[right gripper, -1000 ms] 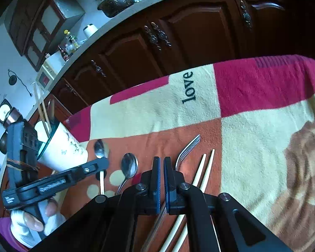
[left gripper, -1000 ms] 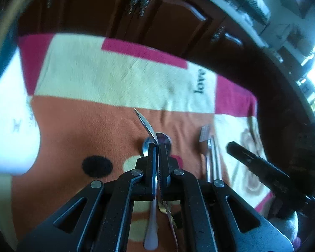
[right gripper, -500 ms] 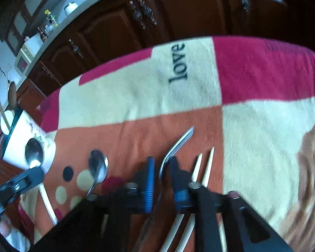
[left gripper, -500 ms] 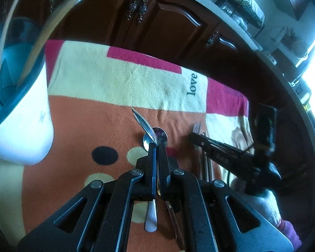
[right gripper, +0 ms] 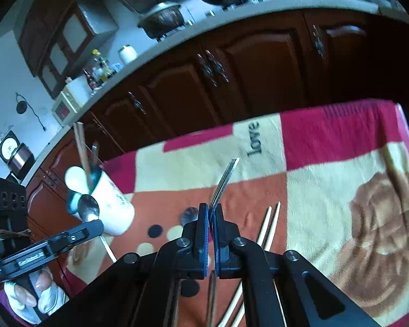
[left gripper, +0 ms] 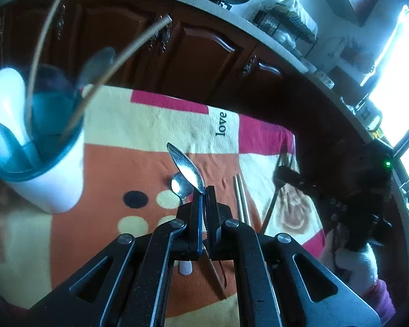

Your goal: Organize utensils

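Spoon (left gripper: 186, 167) pinched in raised left claw (left gripper: 204, 190) | fork (right gripper: 223, 184) pinched in raised right claw (right gripper: 210, 209)

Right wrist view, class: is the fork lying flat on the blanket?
No. The fork is clamped in the right gripper, its tines raised clear above the blanket.

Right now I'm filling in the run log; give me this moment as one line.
left hand-held gripper: shut on spoon | right hand-held gripper: shut on fork | cup: holds utensils | chopsticks: on blanket
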{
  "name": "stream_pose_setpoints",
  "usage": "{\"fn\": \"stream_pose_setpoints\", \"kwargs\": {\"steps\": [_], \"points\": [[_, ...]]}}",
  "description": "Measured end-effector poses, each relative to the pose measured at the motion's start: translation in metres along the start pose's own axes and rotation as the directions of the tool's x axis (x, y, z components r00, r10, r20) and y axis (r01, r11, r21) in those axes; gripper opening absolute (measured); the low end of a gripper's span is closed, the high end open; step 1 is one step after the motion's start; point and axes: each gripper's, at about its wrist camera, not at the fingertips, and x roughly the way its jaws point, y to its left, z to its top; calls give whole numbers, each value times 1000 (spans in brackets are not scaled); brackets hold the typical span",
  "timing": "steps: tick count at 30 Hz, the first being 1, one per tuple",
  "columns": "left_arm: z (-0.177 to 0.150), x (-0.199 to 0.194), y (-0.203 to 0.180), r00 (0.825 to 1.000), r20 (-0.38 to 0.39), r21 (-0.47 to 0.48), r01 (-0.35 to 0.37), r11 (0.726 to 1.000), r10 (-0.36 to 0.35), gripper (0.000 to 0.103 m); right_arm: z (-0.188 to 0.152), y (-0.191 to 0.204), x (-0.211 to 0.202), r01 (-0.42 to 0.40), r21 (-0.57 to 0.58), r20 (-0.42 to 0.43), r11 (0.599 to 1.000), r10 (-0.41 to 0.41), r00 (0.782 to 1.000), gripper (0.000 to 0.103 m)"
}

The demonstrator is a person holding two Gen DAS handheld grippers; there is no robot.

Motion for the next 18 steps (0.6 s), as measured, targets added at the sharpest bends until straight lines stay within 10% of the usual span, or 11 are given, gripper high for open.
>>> {"fn": "stream_pose_setpoints", "kwargs": {"steps": [18], "points": [[26,-104,23,987,156,-5,-42,999,42,1,38,95,-28,-84,-137,82,987,96,992,2]]}}
